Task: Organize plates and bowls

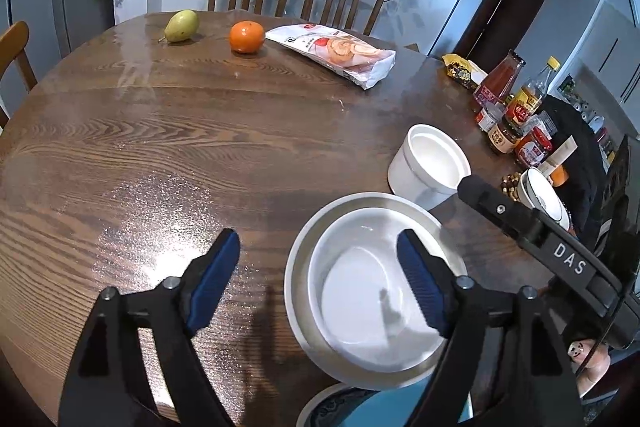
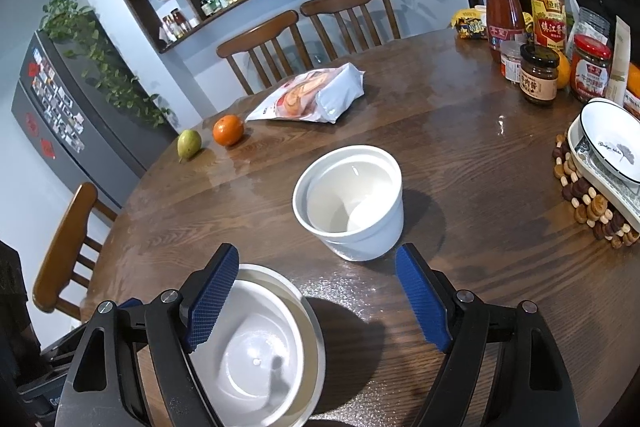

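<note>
I see a white bowl (image 1: 372,303) nested upright in a wider grey-rimmed bowl (image 1: 296,267) on the tabletop (image 1: 160,147); nothing inside. Just beyond this stack, two deep white cups (image 2: 352,203) nested, tilted, mouth toward me. Left gripper (image 1: 320,275) and right gripper (image 2: 320,291) fingers spread, holding nothing

nested bowls (image 2: 256,347) nearest on table (image 2: 460,155), cup stack (image 2: 352,203) behind them, pear (image 2: 189,143), orange (image 2: 228,130), packet (image 2: 312,95) at far edge.
</note>
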Available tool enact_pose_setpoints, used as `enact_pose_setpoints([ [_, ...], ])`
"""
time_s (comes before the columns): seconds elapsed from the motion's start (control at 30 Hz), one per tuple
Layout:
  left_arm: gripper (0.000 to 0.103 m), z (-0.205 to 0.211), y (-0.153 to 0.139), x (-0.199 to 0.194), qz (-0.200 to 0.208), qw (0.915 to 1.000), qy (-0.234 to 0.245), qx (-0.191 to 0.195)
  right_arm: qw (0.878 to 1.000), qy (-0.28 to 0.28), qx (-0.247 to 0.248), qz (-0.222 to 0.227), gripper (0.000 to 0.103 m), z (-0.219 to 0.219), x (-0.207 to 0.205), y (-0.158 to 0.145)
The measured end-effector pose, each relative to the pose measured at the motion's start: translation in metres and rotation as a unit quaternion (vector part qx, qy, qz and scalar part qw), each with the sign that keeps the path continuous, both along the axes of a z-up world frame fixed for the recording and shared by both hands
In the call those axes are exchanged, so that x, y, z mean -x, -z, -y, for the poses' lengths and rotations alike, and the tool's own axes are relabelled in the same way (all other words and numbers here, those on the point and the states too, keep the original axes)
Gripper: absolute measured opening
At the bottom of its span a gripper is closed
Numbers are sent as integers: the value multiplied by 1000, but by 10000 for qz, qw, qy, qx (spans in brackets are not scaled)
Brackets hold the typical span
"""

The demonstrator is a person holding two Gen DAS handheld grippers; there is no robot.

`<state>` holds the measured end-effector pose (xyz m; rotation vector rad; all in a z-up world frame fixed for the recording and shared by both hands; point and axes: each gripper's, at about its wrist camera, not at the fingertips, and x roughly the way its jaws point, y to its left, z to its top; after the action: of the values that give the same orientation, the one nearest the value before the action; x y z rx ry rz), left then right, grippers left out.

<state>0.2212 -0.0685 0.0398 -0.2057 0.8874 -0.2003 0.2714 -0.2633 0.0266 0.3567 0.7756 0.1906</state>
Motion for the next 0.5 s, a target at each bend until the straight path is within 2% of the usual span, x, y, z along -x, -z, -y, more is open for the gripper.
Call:
enact_pose_setpoints([
  [0.5,85,11,-4,-8,-136,9997,109,174,9999,19,-128,-39,84,5,-1,4],
])
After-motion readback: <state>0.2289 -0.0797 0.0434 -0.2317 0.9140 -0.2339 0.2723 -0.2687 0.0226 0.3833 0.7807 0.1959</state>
